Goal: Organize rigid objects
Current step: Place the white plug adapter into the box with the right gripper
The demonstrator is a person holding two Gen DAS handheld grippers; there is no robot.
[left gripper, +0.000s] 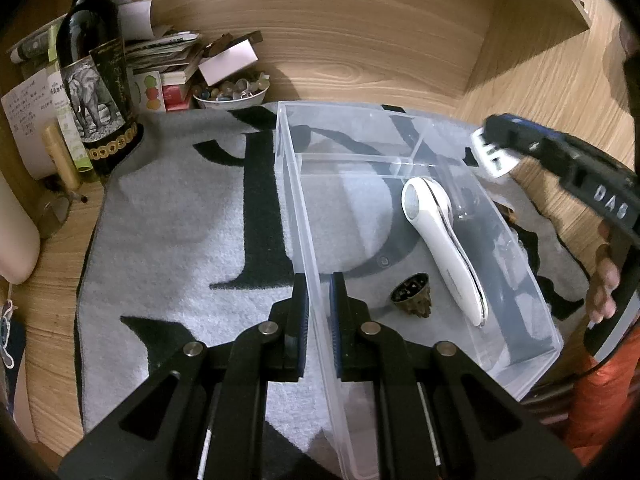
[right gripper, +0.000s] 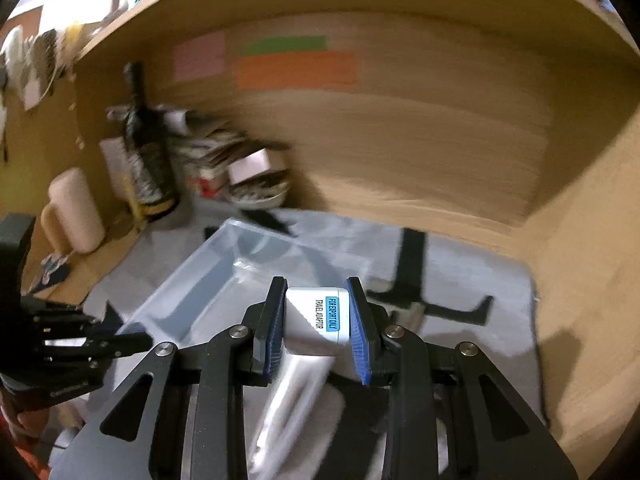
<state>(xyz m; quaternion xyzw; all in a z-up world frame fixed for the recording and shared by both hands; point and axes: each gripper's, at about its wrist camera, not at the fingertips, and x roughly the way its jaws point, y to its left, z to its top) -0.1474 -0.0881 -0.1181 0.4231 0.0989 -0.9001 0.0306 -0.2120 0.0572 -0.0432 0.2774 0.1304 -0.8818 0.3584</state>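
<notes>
A clear plastic organizer box (left gripper: 532, 312) lies on a grey towel (left gripper: 180, 232). My left gripper (left gripper: 319, 300) is shut on the box's left wall. Inside the box lie a white handheld device (left gripper: 444, 240) and a small dark bronze cup-shaped piece (left gripper: 412, 294). My right gripper (right gripper: 318, 320) is shut on a white travel adaptor (right gripper: 316, 318) and holds it above the box (right gripper: 188, 280); it shows in the left wrist view at the upper right (left gripper: 496, 152). The white device (right gripper: 292, 400) appears blurred below the adaptor.
A dark wine bottle (left gripper: 96, 80) with an elephant label stands at the back left beside stacked papers and a bowl of marbles (left gripper: 230, 94). A beige bottle (right gripper: 74, 210) stands at the left. Wooden walls enclose the desk (left gripper: 540, 88).
</notes>
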